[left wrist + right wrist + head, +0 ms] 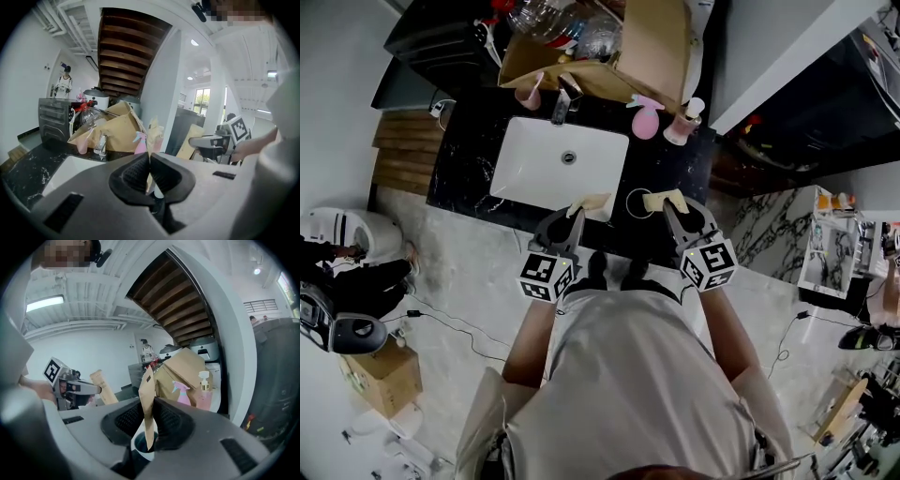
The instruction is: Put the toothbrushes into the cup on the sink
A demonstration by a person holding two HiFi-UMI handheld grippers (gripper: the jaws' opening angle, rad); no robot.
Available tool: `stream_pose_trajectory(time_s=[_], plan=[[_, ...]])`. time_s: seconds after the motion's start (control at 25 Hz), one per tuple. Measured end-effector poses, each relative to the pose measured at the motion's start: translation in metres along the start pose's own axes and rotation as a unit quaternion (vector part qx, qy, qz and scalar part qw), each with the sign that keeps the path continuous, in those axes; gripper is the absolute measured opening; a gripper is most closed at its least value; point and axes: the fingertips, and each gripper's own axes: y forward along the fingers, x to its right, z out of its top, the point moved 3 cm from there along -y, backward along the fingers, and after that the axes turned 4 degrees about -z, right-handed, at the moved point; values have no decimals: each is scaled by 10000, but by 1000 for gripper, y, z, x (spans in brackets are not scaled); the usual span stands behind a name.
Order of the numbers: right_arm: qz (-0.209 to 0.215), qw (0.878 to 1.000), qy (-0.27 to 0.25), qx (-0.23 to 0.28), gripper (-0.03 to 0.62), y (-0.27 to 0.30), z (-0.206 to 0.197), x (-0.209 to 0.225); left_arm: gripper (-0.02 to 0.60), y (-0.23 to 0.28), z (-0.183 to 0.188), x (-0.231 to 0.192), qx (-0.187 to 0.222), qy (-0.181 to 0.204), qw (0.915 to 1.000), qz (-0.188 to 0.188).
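Two tan toothbrush packs, one per claw. Right gripper [151, 416] pinches the right pack [146, 397] upright, long axis approx. vertical. Its lower end seems already at the mouth of the cup [139, 446], directly under the jaws. Left gripper [575, 216] is pressed together on the left pack [592, 203], just left of the cup, which stands by the sink [534, 159]. Right side is nearer. No brand or print is readable.

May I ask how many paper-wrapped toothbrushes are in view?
2. One toothbrush is gripped in the left hand-held gripper at the sink's front edge; the other toothbrush is in the right hand-held gripper, beside the cup. Others may be hidden.
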Motion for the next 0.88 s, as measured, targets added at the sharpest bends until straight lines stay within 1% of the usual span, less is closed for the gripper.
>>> stream_pose_trajectory(time_s=[0.12,0.32,0.64,0.88], plan=[[93,9999,-70,-122,74,11,-15,-2,9,-1,-3,-2,-33,-17,10000,42],[166,9995,-35,-257,74,21,-32,-4,9,-4,-8,-4,-70,-58,9999,123],[144,9987,-61,-478,74,36,-54,-7,9,-8,-12,-5,-95,-58,9998,153],[36,9976,-103,-690,75,42,-71,-9,9,-10,-17,-5,-100,-90,9998,159]])
